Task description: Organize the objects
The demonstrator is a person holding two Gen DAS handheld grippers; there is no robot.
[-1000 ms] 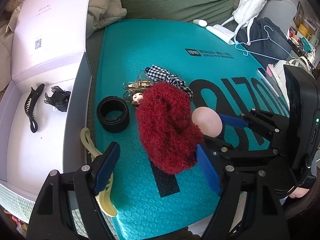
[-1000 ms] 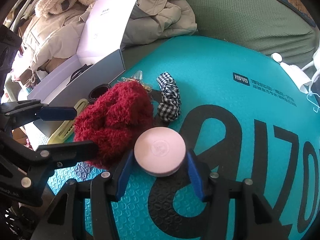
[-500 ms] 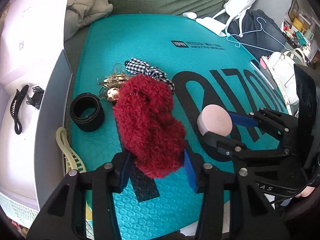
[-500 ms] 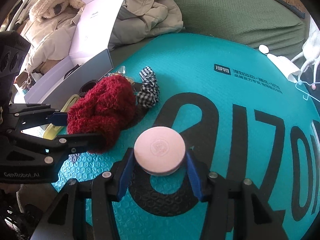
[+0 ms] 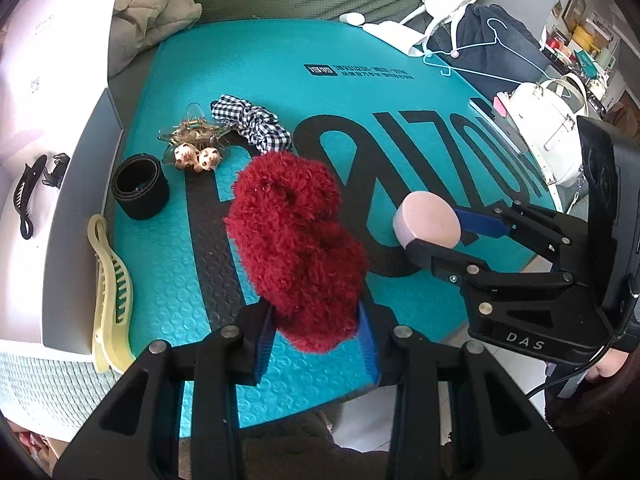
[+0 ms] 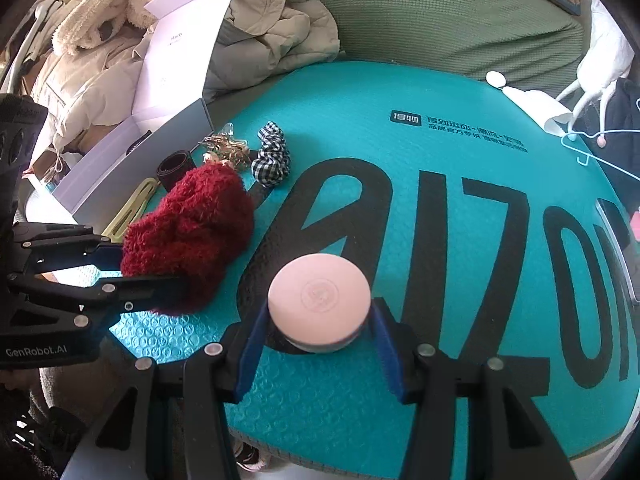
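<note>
A fluffy red scrunchie (image 5: 296,248) stands between the blue pads of my left gripper (image 5: 316,332); the jaws are closing and the pads press into its near end. It shows in the right wrist view too, the red scrunchie (image 6: 192,228) in the left gripper (image 6: 148,268). My right gripper (image 6: 318,332) is shut on a round pink case (image 6: 319,296), held just above the teal mat (image 6: 460,92). The left wrist view has that pink case (image 5: 426,220) to the right of the scrunchie, in the right gripper (image 5: 434,236).
On the mat behind lie a gingham scrunchie (image 5: 252,122), gold clips with piglet charms (image 5: 196,144), a black band (image 5: 140,186) and a yellow claw clip (image 5: 110,292). An open white box (image 5: 80,200) at the left holds black clips (image 5: 28,192). Clothes, a hanger and a white bag ring the mat.
The left jaws went from wide apart to pressing on the red scrunchie, which has come away from the pile. The right gripper carried the pink case away from the scrunchie.
</note>
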